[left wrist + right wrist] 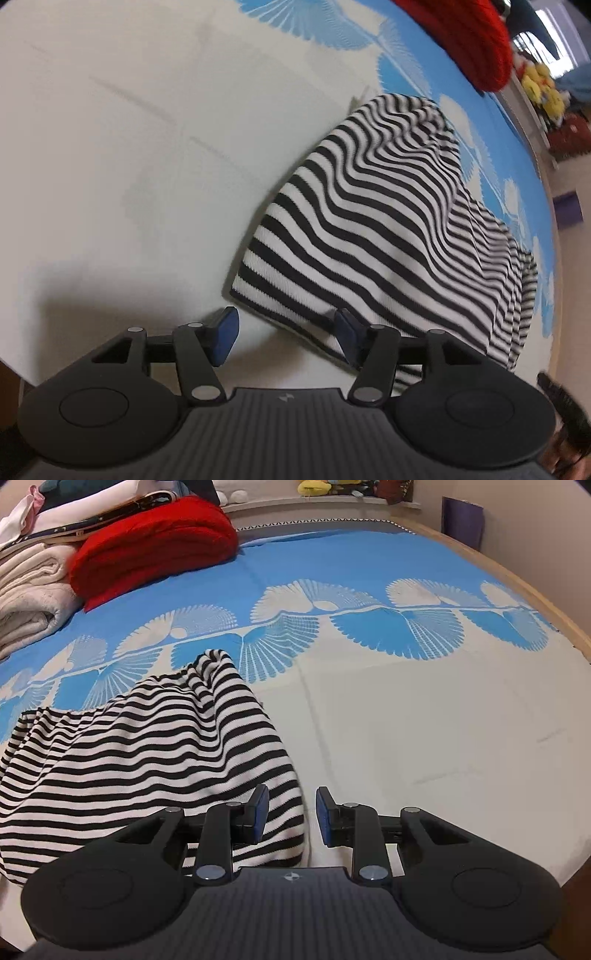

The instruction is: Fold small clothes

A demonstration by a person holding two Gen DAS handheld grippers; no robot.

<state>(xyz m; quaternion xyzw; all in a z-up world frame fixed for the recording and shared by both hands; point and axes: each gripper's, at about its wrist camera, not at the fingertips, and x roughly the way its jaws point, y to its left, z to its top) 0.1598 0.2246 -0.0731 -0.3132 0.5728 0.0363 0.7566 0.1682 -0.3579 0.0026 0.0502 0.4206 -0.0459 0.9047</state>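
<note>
A black-and-white striped garment [388, 206] lies rumpled on the bed cover [129, 147]. My left gripper [286, 332] stands open over the garment's near corner, with its right finger [347, 332] above the striped cloth and its left finger above the bare cover. In the right wrist view the same striped garment [147, 746] fills the lower left. My right gripper [291, 814] hangs open over the garment's right edge. The cloth's edge runs between the jaws, and the pads [323, 812] stand apart from it.
A folded red knit [155, 542] and a stack of white and cream laundry [33, 583] sit at the bed's far left. The cover is pale near me and blue with white fan patterns [369, 602] farther off. Plush toys [314, 485] line a shelf beyond.
</note>
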